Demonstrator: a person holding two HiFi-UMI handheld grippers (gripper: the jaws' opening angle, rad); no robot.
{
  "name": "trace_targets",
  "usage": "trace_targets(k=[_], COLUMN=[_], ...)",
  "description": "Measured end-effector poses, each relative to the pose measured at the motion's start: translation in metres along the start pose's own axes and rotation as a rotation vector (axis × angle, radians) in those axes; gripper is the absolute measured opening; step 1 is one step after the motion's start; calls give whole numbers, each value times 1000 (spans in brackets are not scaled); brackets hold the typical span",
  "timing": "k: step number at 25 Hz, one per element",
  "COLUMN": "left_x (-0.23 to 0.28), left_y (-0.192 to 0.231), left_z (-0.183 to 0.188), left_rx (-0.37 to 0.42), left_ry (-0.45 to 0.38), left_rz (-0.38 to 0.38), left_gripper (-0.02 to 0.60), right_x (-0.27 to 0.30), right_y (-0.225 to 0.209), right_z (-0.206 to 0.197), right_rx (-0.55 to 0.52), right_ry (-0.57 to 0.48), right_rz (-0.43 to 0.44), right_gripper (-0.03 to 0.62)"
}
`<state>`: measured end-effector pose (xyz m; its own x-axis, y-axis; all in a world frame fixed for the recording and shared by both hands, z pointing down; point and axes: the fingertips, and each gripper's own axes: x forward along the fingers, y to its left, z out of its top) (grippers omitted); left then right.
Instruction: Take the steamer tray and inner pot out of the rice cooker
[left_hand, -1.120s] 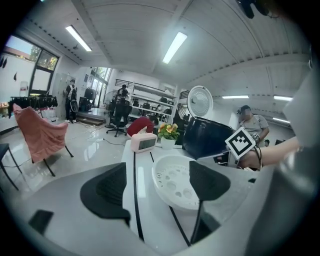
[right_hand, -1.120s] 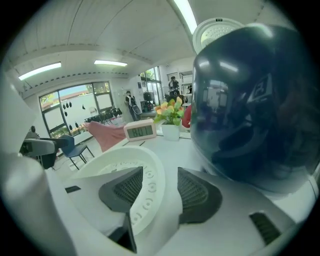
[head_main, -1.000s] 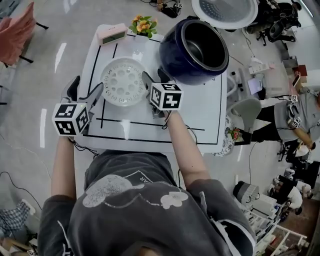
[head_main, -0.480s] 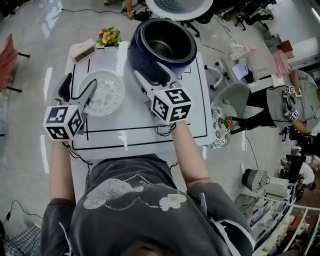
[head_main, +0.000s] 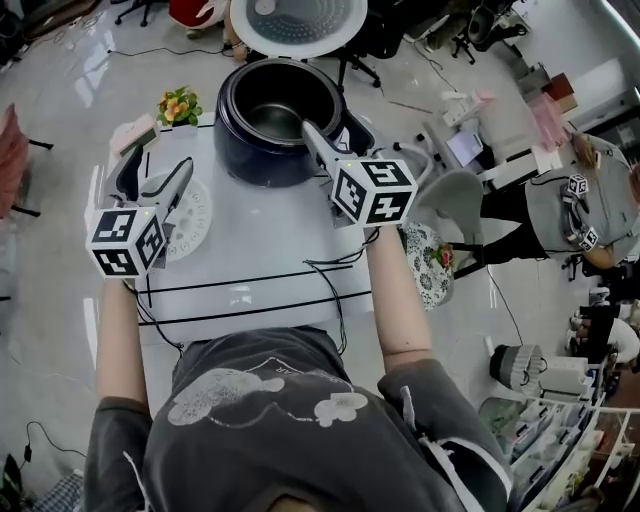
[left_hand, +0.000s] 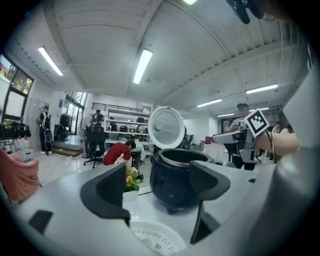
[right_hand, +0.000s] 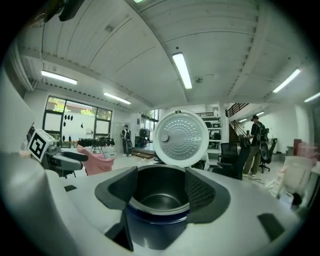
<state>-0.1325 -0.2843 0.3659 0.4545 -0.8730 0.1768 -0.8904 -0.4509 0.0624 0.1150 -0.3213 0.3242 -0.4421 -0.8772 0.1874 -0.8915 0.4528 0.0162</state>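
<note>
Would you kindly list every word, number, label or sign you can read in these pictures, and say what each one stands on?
No text here can be read.
Marker cubes: black-and-white square patterns only, no letters.
Shirt print: lettering too blurred to read.
Pink clock: face too small to read.
Rice cooker: no label visible.

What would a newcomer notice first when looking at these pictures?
A dark blue rice cooker stands at the far edge of the table, its lid swung up and the inner pot inside it. The white steamer tray lies on the table to its left, under the left gripper; the right gripper hangs near the cooker, jaws apart and empty.
</note>
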Motion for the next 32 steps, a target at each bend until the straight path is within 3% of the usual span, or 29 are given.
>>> trace_targets(k=[4, 10, 21, 32], left_x=[24, 62, 103, 123], left_y=[-15, -31, -19, -15], left_z=[16, 20, 22, 15], left_rx=[14, 34, 24, 8], left_ry=[-1, 13, 71, 105], left_rz=[10, 33, 80, 97], left_gripper=[388, 388, 388, 388], right_x=[16, 57, 135, 170], right_y=[-48, -86, -89, -99], right_z=[5, -8, -39, -73], right_rx=[-49, -152, -314, -545], right_ry=[72, 190, 393, 568], right_rz=[-34, 32, 199, 188], right_gripper=[293, 293, 293, 293])
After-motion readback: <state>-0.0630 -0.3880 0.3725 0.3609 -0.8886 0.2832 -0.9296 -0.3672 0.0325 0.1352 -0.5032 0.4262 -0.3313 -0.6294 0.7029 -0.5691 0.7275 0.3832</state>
